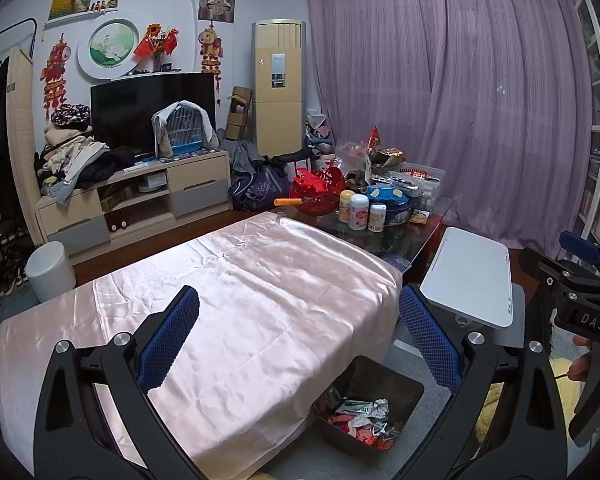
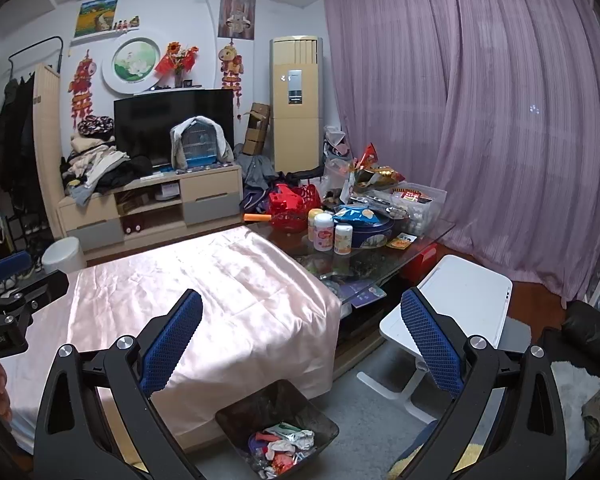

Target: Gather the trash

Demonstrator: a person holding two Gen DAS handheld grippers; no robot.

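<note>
Both grippers — left gripper point(image 1: 298, 338) and right gripper point(image 2: 300, 340) — hang spread and empty above the bare pink satin cloth point(image 1: 240, 292), crumpled wrappers point(image 2: 284, 446) already in the dark bin point(image 2: 236, 412) — a careless sweep could tip it

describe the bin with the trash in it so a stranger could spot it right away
Find the low table draped in shiny pink satin cloth. On the grey floor at its near corner sits a dark square plastic bin, holding crumpled wrappers. Unlike the round white lidded bin by the TV stand, it is open-topped.
</note>
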